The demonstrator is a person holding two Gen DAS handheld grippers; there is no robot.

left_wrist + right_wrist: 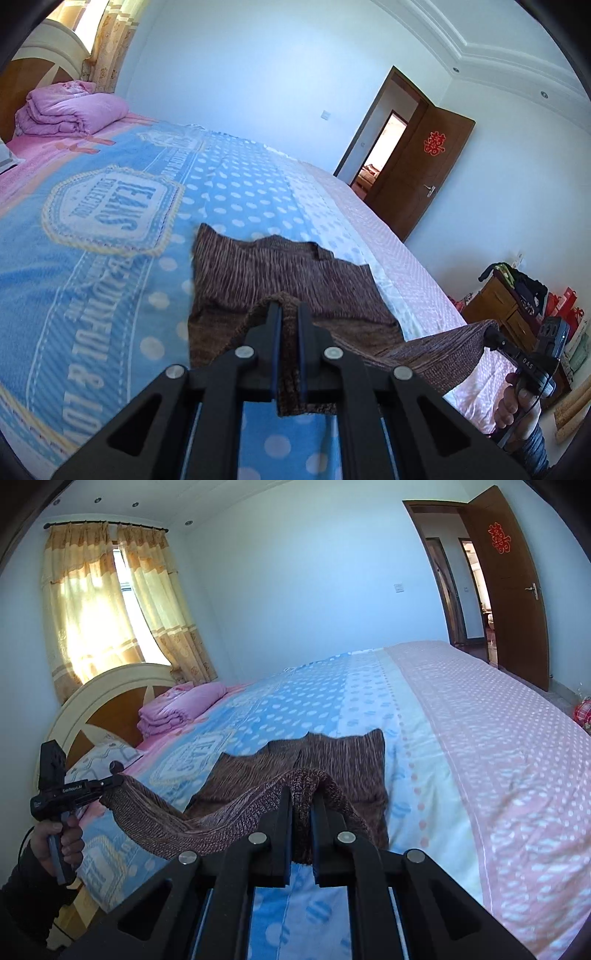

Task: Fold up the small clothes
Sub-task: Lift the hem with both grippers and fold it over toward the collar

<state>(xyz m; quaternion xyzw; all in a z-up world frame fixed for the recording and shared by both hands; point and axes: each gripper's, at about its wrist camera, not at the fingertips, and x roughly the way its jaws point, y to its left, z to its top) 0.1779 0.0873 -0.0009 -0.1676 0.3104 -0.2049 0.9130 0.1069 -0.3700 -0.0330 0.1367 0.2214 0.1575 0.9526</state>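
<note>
A brown knitted garment [280,273] lies on the blue dotted bedspread [110,280], its near edge lifted off the bed. My left gripper [288,310] is shut on one near corner of the garment. My right gripper [302,801] is shut on the other near corner of the garment [332,760]. The lifted hem sags between the two grippers. The right gripper also shows in the left wrist view [495,338], and the left gripper shows in the right wrist view [118,779], each held by a hand.
A folded pink quilt [70,110] and a pillow [103,757] lie at the headboard [107,698]. A pink dotted sheet [498,738] covers the bed's far side. An open wooden door [417,166] and a wooden cabinet [498,306] with bags stand beyond the bed.
</note>
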